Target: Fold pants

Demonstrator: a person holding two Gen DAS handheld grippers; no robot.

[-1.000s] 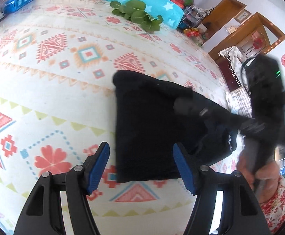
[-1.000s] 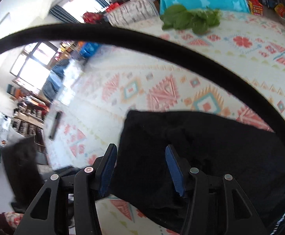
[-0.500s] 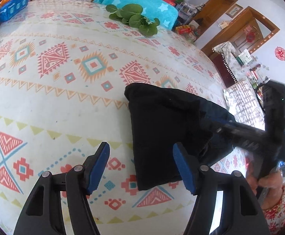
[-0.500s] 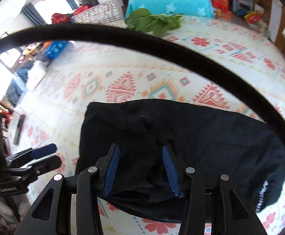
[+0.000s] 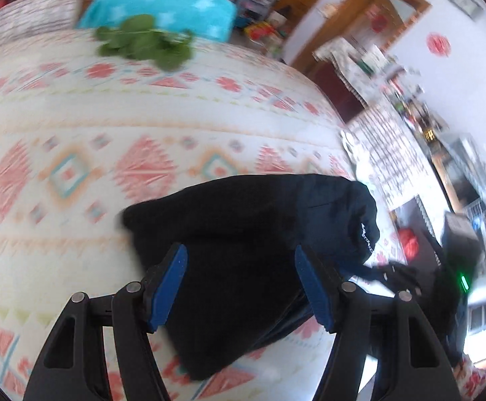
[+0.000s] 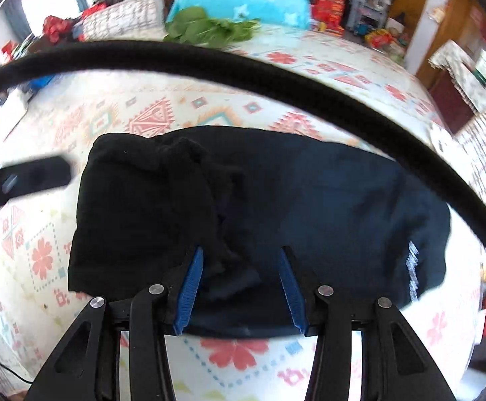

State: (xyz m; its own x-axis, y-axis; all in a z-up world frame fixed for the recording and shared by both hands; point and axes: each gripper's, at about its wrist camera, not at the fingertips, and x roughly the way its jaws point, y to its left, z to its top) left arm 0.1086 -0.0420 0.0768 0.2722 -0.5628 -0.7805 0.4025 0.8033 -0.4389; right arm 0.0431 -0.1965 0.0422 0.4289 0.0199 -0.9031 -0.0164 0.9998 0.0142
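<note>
While both the left gripper [image 5: 239, 280] and right gripper [image 6: 239, 287] are hovering wide apart, gripping nothing, over the folded pants [image 6: 259, 217], the bunched layer beside the right gripper is risking unfolding

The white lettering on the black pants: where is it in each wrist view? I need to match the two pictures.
Left wrist: the white lettering runs down the right end of the pants, right of centre.
Right wrist: the lettering is on the pants' right end, lower right.
Shared landmark: the leafy greens at the far edge of the patterned cloth, before the turquoise star blanket.
</note>
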